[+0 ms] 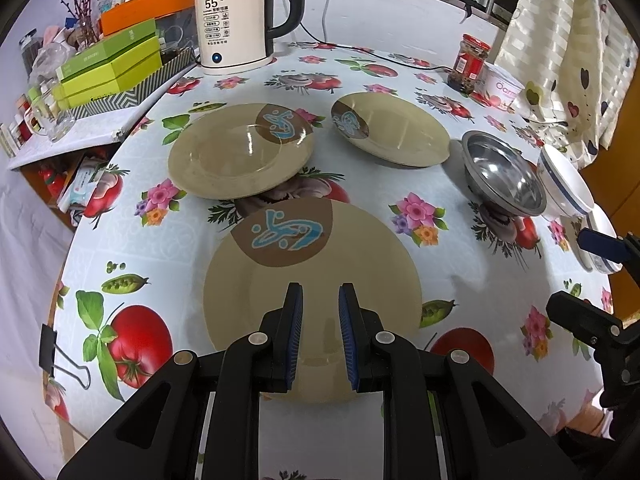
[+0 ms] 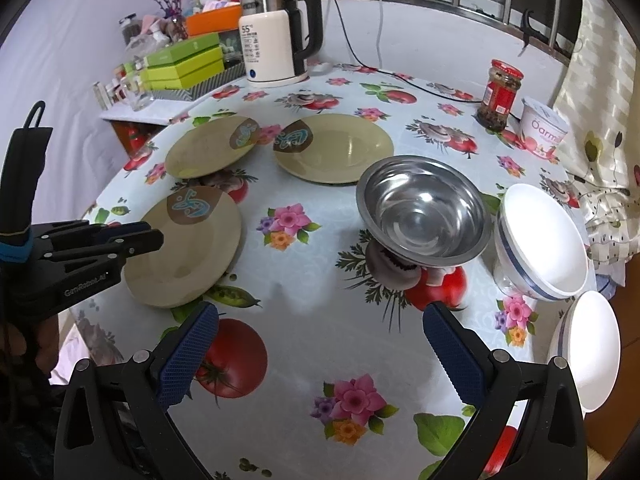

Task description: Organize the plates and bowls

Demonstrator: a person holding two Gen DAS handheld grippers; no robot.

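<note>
Careful: your left tongs (image 1: 320,300) hover spread over the nearest plate (image 1: 312,272), right tongs (image 2: 320,340) spread wide; a shallow rim pinch could slip.

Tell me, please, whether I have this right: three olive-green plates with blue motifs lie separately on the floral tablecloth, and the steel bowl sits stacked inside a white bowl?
Not quite. The steel bowl stands on its own on the floral tablecloth, beside the white bowl, not inside it; the right wrist view shows this. The three olive-green plates do lie separately.
</note>
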